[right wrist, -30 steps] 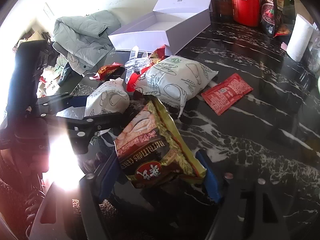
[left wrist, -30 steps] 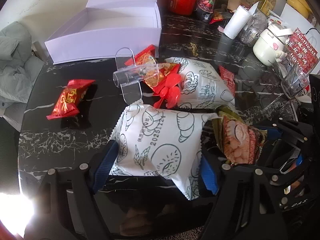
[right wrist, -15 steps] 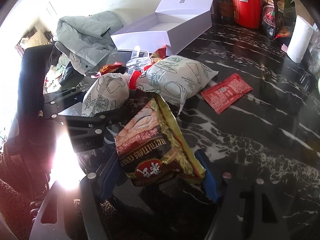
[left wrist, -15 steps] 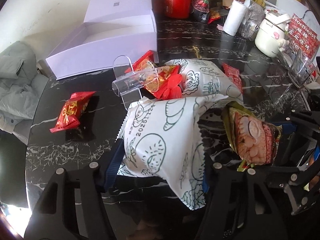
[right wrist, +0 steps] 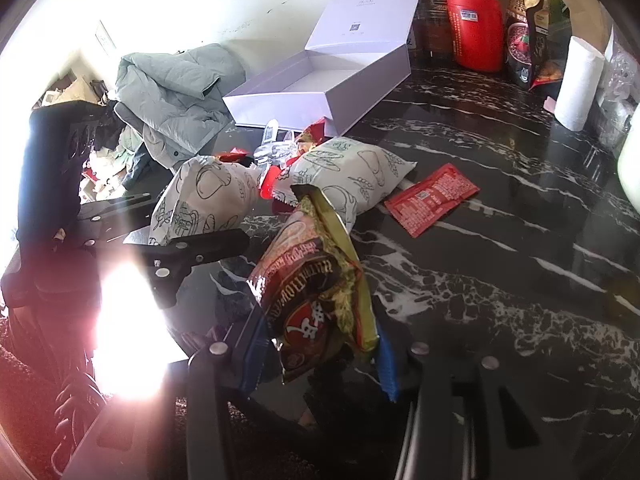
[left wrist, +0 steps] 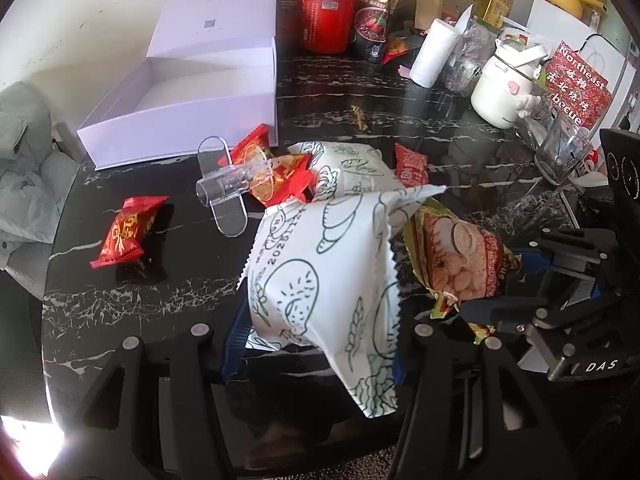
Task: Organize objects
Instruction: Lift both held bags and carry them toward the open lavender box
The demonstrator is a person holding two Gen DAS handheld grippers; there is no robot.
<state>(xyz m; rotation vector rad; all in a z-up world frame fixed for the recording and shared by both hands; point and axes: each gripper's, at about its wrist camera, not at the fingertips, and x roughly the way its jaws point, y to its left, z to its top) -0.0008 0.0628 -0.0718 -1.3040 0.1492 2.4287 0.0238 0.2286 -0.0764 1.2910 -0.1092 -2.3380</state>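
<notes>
My left gripper (left wrist: pixel 316 344) is shut on a white bread packet with line drawings (left wrist: pixel 324 280) and holds it above the black marble table (left wrist: pixel 140 300); the packet also shows in the right wrist view (right wrist: pixel 208 196). My right gripper (right wrist: pixel 320 356) is shut on a red and green cereal packet (right wrist: pixel 316 280), lifted off the table; it shows beside the white packet in the left wrist view (left wrist: pixel 460 260). An open white box (left wrist: pixel 192 108) stands at the back left, also in the right wrist view (right wrist: pixel 320 84).
A second white packet (left wrist: pixel 352 172), a clear plastic stand (left wrist: pixel 228 184), red snack packets (left wrist: pixel 128 228) and a flat red sachet (right wrist: pixel 432 196) lie on the table. A red canister (left wrist: pixel 328 16), paper roll (left wrist: pixel 436 52) and white kettle (left wrist: pixel 504 88) stand at the back. A grey jacket (right wrist: pixel 176 84) lies left.
The left gripper has lifted the white bread packet off the table and tilted it up. The right gripper has raised the cereal packet slightly.
</notes>
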